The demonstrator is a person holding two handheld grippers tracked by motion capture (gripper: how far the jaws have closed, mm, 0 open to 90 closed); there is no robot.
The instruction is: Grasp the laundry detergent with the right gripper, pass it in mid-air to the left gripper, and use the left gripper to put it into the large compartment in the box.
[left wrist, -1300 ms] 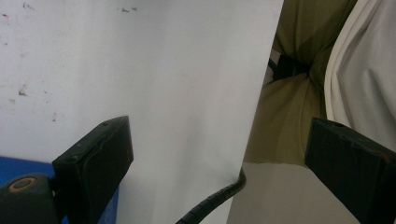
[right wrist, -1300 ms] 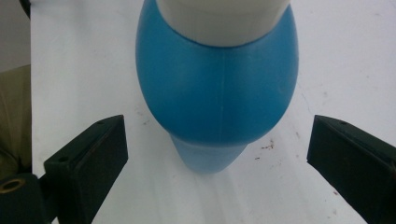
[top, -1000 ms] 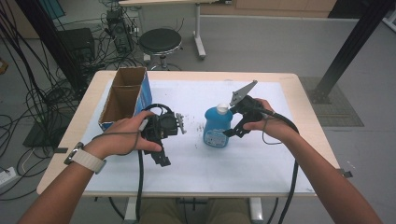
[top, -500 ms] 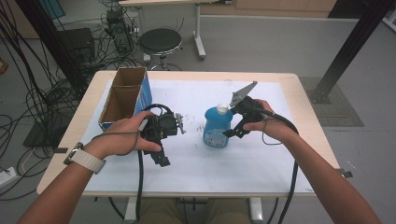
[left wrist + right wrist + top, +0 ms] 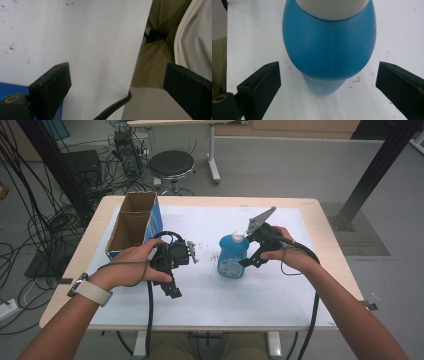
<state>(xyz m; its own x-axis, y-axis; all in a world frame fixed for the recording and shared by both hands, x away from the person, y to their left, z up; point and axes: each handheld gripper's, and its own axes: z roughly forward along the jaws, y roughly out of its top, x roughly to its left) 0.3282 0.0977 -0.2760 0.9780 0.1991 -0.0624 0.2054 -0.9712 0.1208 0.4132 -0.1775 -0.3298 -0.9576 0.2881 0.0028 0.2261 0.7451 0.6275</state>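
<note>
A blue bottle [image 5: 233, 256] with a white cap [image 5: 240, 236] stands upright on the white sheet [image 5: 280, 290] near the table's middle. My right gripper [image 5: 248, 254] is held just to its right, tilted down toward it. In the right gripper view the bottle [image 5: 329, 47] sits between and beyond the wide-open jaws of my right gripper [image 5: 329, 75], and neither jaw touches it. My left gripper [image 5: 169, 282] is held left of the bottle, pointing back at the table's front edge. In the left gripper view my left gripper [image 5: 117, 77] is open with nothing between its jaws.
An open cardboard box [image 5: 131, 222] with a blue side stands at the table's left rear. A black stool [image 5: 171, 165] and tangled cables lie on the floor beyond. The left gripper's cable [image 5: 112, 110] trails over the front edge, with the person's clothing [image 5: 160, 50] past it.
</note>
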